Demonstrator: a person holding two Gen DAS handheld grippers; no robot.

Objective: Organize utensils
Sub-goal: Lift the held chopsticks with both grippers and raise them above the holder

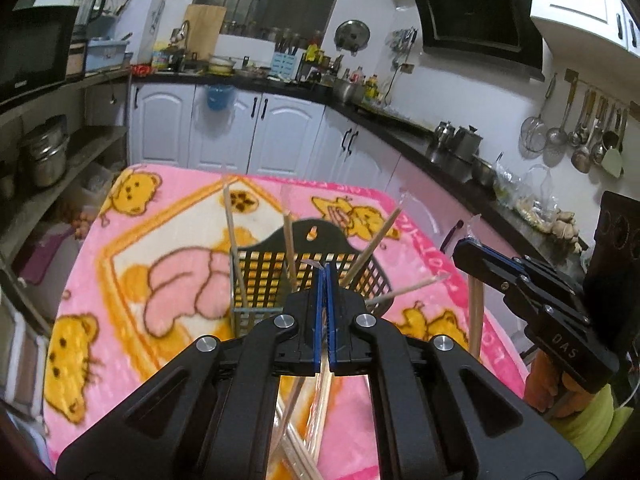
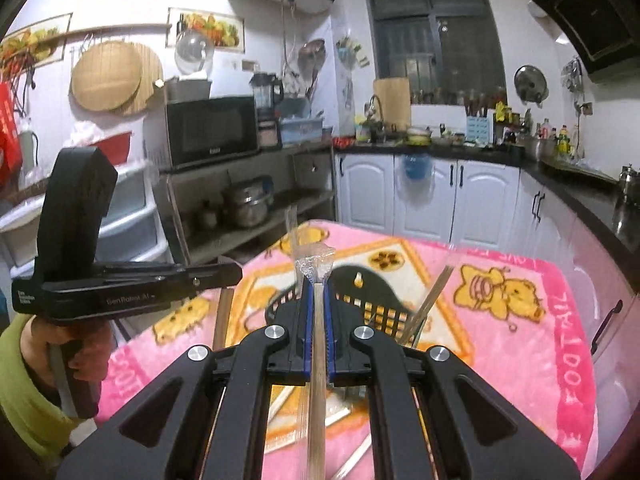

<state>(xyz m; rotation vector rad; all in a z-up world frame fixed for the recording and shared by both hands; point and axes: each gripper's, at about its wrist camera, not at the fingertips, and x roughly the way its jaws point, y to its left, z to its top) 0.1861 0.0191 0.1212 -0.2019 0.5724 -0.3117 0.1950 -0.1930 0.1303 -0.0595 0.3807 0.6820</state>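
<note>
Clear crinkly plastic wraps the wooden chopsticks [image 2: 319,320] that our right gripper [image 2: 318,312] clamps between its blue pads, the pair running lengthwise along the fingers with the sealed wrapper end pointing forward and up. Our left gripper [image 1: 325,304] is pressed together on a thin scrap of wrapper [image 1: 314,265]. Beyond both, a black plastic lattice basket [image 1: 276,268] holds more thin sticks leaning outward, standing on the fuzzy pink bear blanket [image 1: 168,280].

A black slotted basket [image 1: 304,276] stands upright mid-blanket, wooden chopsticks [image 1: 290,246] fanning out of it. More wrapped chopsticks [image 2: 318,344] lie near, below.
</note>
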